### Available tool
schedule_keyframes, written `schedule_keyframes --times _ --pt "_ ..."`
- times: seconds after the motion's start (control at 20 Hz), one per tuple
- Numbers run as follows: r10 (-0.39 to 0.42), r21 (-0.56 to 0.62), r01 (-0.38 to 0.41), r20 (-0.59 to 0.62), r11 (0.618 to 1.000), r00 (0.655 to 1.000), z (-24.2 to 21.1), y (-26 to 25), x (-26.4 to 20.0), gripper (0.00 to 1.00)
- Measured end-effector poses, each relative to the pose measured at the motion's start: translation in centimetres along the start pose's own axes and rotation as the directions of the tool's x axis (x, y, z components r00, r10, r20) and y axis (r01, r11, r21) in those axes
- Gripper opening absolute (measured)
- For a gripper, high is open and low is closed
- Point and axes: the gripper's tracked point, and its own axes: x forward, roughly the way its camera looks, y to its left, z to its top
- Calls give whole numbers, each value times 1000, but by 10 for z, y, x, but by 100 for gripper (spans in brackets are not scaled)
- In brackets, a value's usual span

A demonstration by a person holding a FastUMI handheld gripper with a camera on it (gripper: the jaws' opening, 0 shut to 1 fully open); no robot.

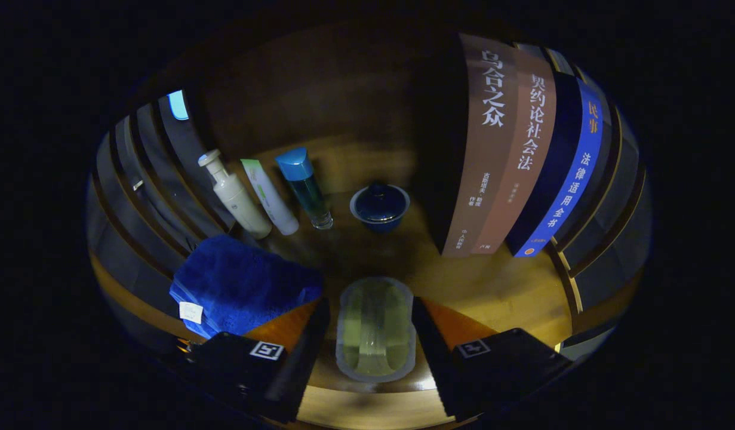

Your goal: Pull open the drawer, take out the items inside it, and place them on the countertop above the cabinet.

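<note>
A pale green, translucent oval case (375,328) with a grey rim sits between my fingers, just over the wooden countertop (498,286). My gripper (371,301) is shut on it, with a finger pressed against each long side. Whether the case rests on the wood or hangs just above it, I cannot tell. The countertop's front edge runs below the case.
A folded blue towel (242,283) lies just left of my fingers. Beyond stand a white pump bottle (236,197), a white and green tube (270,197), a blue-capped bottle (304,185) and a dark blue lidded cup (379,206). Upright books (510,149) stand on the right.
</note>
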Motion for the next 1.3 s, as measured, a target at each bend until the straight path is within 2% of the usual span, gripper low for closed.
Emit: schedule_keyframes --times 0.05,0.1,0.25,0.5,0.8,0.9,1.1,1.3 --pt "-1 2 1 -3 1000 1000 -1 -1 3 88" --pt "4 3 -4 -3 1000 1000 -2 0 0 87" --pt "3 2 -3 15 1000 1000 -3 0 -9 100" --pt "27 9 -27 77 1000 997 -11 6 -43 99" --pt "65 -12 -64 221 998 973 -43 16 -114 99" --pt "78 -19 -76 297 997 952 -56 18 -149 99" --pt "93 -32 -89 485 996 869 -84 19 -222 99" --pt "96 -40 -90 585 995 806 -138 14 -266 99"
